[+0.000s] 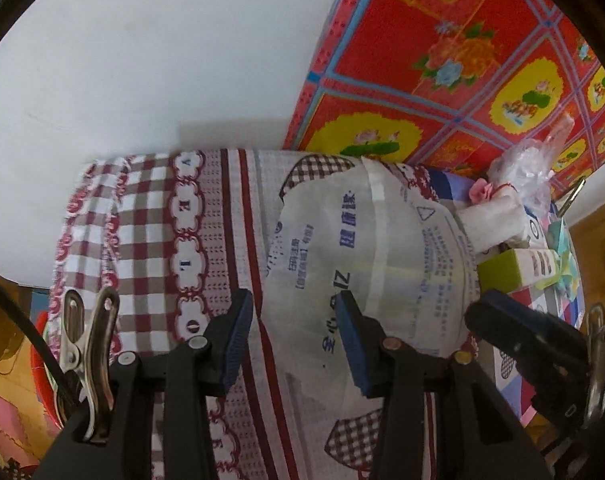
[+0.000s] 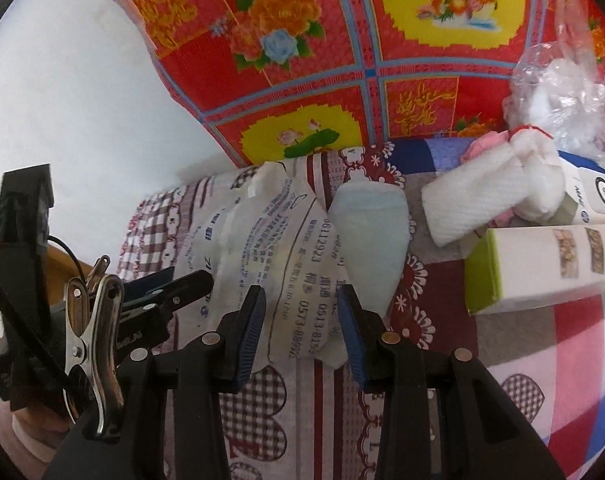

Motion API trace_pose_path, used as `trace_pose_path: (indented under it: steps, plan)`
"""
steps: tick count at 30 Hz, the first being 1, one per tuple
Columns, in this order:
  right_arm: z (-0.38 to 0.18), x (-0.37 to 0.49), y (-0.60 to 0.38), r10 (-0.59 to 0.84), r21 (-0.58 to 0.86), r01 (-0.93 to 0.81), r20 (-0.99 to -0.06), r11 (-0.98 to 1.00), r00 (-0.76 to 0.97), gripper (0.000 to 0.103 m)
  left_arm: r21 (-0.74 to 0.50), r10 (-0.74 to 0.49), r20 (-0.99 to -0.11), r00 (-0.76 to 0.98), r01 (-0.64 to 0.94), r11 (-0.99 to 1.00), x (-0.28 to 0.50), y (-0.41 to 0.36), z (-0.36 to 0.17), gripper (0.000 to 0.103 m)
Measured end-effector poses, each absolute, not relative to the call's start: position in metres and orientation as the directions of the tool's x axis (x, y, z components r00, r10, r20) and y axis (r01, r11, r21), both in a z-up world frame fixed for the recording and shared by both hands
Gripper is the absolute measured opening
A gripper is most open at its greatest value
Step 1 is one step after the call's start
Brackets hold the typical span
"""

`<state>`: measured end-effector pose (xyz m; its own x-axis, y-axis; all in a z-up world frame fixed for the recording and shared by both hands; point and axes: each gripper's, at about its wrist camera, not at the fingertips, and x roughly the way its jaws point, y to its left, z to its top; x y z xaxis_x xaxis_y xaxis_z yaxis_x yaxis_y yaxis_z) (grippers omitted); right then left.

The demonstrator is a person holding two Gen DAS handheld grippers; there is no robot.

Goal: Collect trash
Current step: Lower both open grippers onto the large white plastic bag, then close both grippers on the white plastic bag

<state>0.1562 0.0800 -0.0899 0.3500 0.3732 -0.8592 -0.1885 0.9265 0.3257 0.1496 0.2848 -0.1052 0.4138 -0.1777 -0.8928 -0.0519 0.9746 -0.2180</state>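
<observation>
Left hand-held gripper: the jaws stand apart, with blue pads, and nothing is clamped between them. They hang over the near edge of a white printed plastic bag; contact between the pads and the bag cannot be confirmed from this view.

Right hand-held gripper: the jaws stand apart and hold nothing. They hang over the same bag, just beside the left unit, whose black body shows at the left of the right wrist view.

The bag lies crumpled on a checked, heart-patterned cloth that covers the surface. A pale folded pad, possibly tissue, rests on the bag's right part.

To the right of the bag, a green-and-white carton lies on its side. Behind it lie a rolled white towel tied with red thread, and a white-and-blue box. A crumpled clear plastic bag sits furthest back, against a red floral sheet. A plain white wall stands to the left.
</observation>
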Motion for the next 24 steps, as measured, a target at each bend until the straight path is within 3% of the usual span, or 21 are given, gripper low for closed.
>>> trace_pose_path:
  steps: [13, 24]
  plan:
    - [-0.108, 0.166, 0.08, 0.394, 0.349, -0.188, -0.859, 0.918, 0.328, 0.038, -0.274, -0.241, -0.878, 0.413, -0.022, 0.961, 0.162, 0.279, -0.128, 0.049]
    - [-0.1, 0.163, 0.09, 0.322, 0.276, -0.171, -0.86, 0.946, 0.395, 0.043, -0.211, -0.195, -0.882, 0.429, 0.01, 0.977, 0.164, 0.264, -0.134, 0.052]
